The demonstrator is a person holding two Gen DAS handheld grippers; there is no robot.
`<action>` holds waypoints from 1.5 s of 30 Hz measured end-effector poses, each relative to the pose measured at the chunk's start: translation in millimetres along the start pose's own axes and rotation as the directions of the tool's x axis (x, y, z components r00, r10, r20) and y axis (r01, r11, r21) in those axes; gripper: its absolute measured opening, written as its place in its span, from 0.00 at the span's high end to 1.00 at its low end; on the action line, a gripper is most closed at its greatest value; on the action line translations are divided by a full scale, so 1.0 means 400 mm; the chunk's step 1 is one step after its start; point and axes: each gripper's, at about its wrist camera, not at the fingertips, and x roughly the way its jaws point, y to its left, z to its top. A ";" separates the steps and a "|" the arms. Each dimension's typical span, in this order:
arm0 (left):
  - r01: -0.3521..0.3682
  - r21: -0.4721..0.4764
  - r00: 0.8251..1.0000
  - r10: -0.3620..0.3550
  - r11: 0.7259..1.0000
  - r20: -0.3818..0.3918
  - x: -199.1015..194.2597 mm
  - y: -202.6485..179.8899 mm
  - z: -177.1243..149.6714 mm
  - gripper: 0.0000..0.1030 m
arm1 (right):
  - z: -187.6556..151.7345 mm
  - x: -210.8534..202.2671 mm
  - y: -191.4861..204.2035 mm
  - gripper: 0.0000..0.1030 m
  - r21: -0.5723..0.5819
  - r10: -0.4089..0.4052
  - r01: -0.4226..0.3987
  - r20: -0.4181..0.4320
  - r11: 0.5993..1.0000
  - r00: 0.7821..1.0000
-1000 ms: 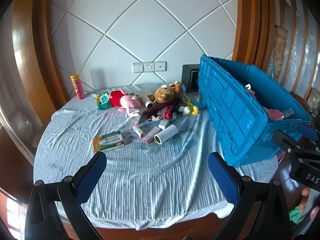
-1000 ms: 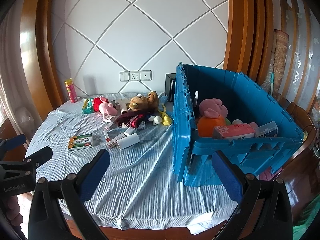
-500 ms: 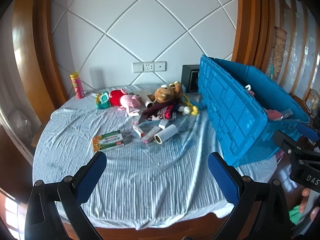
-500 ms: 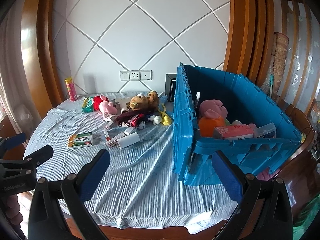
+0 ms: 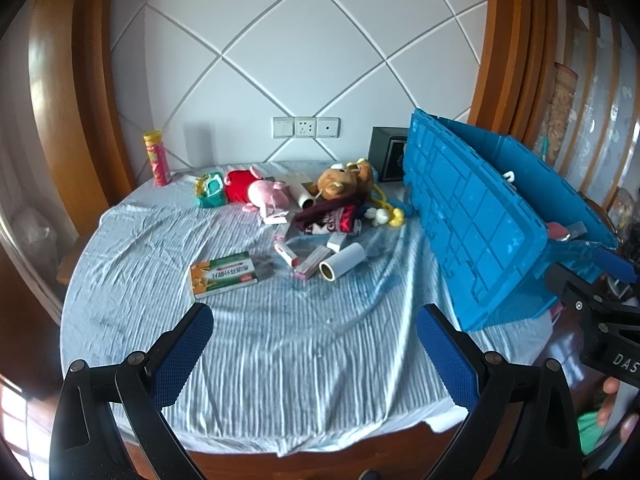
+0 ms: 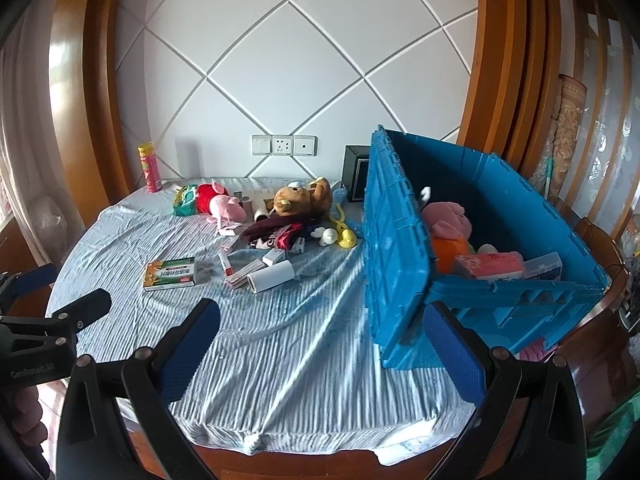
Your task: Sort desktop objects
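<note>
A blue crate (image 6: 500, 208) stands at the table's right, holding a pink plush (image 6: 448, 220) and boxes. Loose items lie mid-table: a green box (image 5: 224, 278), a white roll (image 5: 342, 266), small cartons (image 5: 310, 264), a brown bear (image 5: 340, 184), a pink pig plush (image 5: 264, 192), dark socks (image 5: 332, 218). My left gripper (image 5: 314, 354) is open and empty over the near table edge. My right gripper (image 6: 320, 350) is open and empty, in front of the crate's near corner. The crate also shows in the left wrist view (image 5: 472, 220).
The round table has a blue striped cloth (image 5: 280, 340). A red and yellow can (image 5: 157, 158) stands at the back left. A black box (image 5: 388, 160) sits against the wall by the crate. A teal toy basket (image 5: 210, 190) lies beside the pig.
</note>
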 end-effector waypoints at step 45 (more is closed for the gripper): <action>-0.248 0.010 0.865 0.226 0.969 -0.448 1.010 0.578 0.109 0.12 | -0.005 0.964 0.361 0.00 0.077 0.216 -0.206 -0.492 0.976 0.843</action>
